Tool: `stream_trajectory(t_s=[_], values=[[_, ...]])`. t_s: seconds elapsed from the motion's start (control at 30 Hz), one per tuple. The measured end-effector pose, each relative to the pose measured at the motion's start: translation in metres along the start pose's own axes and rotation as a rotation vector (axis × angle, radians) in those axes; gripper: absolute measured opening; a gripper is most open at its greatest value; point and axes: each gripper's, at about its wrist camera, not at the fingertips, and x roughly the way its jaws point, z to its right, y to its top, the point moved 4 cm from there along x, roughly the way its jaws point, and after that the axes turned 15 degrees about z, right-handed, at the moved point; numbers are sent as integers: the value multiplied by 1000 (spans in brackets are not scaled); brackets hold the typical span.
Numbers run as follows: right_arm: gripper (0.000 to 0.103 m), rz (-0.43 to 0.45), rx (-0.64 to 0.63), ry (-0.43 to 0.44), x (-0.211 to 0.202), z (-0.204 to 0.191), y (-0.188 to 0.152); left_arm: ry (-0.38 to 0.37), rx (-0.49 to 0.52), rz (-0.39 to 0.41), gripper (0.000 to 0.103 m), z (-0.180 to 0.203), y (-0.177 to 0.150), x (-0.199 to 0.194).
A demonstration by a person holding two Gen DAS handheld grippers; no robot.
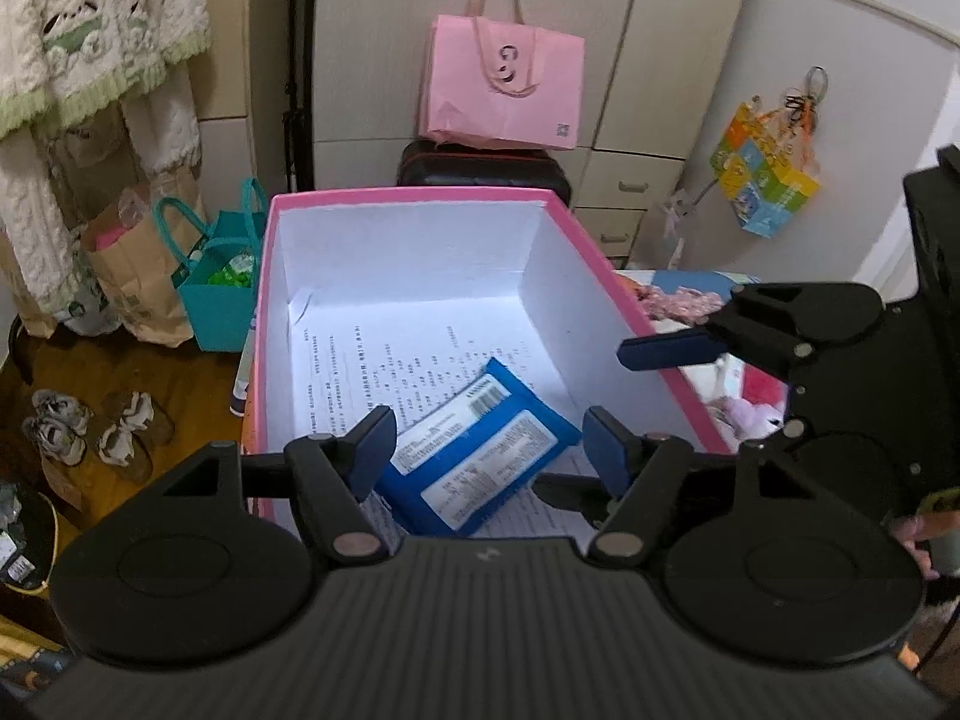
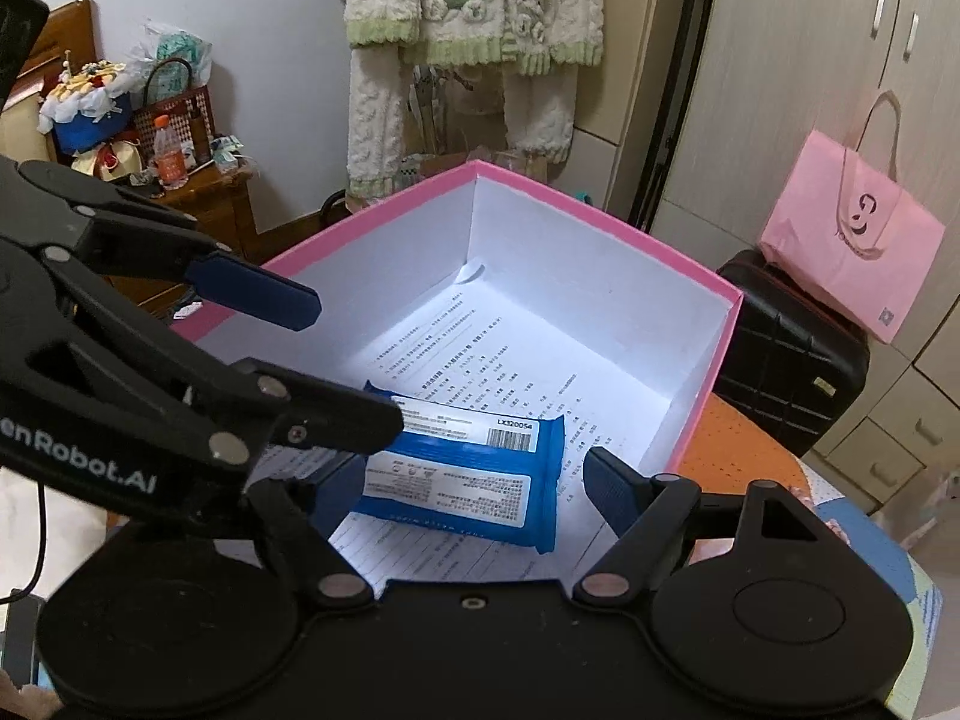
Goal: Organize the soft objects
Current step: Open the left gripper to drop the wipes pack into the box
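Observation:
A blue pack of wipes (image 1: 480, 456) (image 2: 474, 468) lies label up on a printed sheet (image 1: 372, 372) on the floor of a white box with a pink rim (image 1: 408, 195) (image 2: 600, 210). My left gripper (image 1: 489, 447) (image 2: 330, 360) hangs over the near end of the pack, open, with its blue pads either side of the pack and apart from it. My right gripper (image 2: 462, 498) (image 1: 582, 420) reaches in from the right, open wide with nothing held. One of its fingers is hidden behind the left gripper in the right wrist view.
The box stands on an orange table (image 2: 738, 438). Pink plush items (image 1: 750, 414) lie to its right. Behind are a black suitcase (image 1: 480, 165) with a pink bag (image 1: 510, 90), a teal bag (image 1: 222, 288), shoes (image 1: 90, 432) and hanging fleece clothes (image 2: 468, 30).

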Motion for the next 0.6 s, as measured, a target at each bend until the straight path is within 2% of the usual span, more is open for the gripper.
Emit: stream_trajectory(t_s=[0.43, 0.6], values=[[84, 99, -22, -21, -79, -10, 6, -36, 90, 85, 69, 50, 11, -71], [84, 139, -12, -39, -119, -4, -3, -92, 115, 101, 69, 75, 10, -96]])
